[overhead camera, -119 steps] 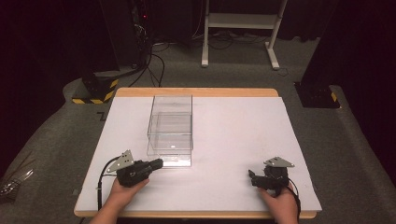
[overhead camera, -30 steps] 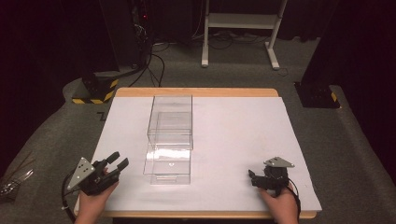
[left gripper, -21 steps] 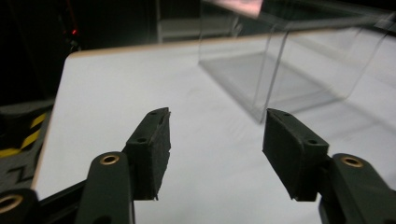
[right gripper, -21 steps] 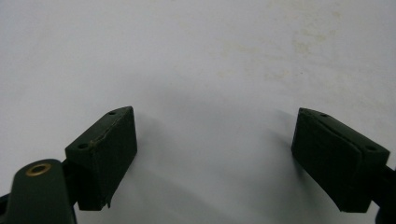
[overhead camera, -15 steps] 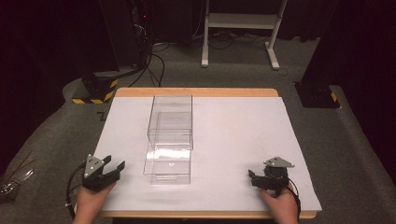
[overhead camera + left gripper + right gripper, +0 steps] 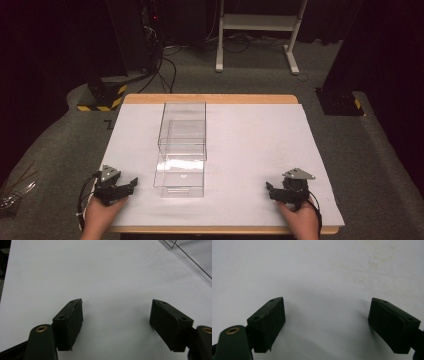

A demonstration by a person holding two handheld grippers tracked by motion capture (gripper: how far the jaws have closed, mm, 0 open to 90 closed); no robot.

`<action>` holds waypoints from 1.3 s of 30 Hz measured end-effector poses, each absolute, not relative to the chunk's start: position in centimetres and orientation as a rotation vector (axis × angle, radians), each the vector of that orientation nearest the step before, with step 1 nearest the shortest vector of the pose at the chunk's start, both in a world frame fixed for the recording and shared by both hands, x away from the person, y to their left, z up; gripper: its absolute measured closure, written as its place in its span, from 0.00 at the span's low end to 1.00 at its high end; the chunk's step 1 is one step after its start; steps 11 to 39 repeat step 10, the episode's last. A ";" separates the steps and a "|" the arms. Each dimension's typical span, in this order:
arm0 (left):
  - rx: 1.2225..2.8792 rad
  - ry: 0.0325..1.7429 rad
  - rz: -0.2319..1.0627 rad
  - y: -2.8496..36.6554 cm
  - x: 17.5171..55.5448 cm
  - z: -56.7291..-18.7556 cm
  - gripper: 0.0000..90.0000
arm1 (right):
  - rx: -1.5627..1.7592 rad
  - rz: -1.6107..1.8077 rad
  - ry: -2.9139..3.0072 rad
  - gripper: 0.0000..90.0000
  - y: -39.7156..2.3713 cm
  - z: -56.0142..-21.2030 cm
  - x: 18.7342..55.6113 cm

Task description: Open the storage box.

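Observation:
A clear plastic box [image 6: 182, 125] stands lengthways on the white table [image 6: 255, 140], and its clear drawer [image 6: 180, 177] sticks out toward the near edge. My left gripper [image 6: 131, 184] rests near the table's front left corner, left of the drawer and apart from it. Its jaws have just been opening and now stand wide, with bare white surface between them [image 6: 116, 312]. An edge of the clear box [image 6: 190, 255] crosses the top right of the left gripper view. My right gripper [image 6: 270, 191] lies at the front right, open [image 6: 327, 312] and holding nothing.
Grey carpet surrounds the table. Beyond the far edge are a white stand's legs [image 6: 255, 45], black cables [image 6: 160, 65] and a yellow-black striped base [image 6: 102, 97]. A dark post [image 6: 342, 85] stands at the far right. Wide bare table lies between the box and my right gripper.
The drawer now stands further out than four seconds ago. My left gripper has left its front, moved to the near left corner, sunk to the table and spread its jaws. The right hand kept still.

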State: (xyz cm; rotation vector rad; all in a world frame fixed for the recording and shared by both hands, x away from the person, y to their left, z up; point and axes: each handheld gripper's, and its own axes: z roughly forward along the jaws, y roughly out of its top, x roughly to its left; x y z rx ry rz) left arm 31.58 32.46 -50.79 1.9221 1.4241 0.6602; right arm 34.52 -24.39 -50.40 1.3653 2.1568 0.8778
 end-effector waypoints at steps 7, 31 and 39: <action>1.925 1.421 0.661 32.5 31.6 -50.8 0.30 | 1.365 0.878 2.157 0.16 -24.4 -50.4 34.5; 1.925 1.421 0.661 32.5 31.6 -50.8 0.30 | 1.366 0.878 2.157 0.16 -24.4 -50.4 34.5; 1.925 1.421 0.661 32.5 31.6 -50.8 0.30 | 1.366 0.878 2.157 0.16 -24.4 -50.4 34.5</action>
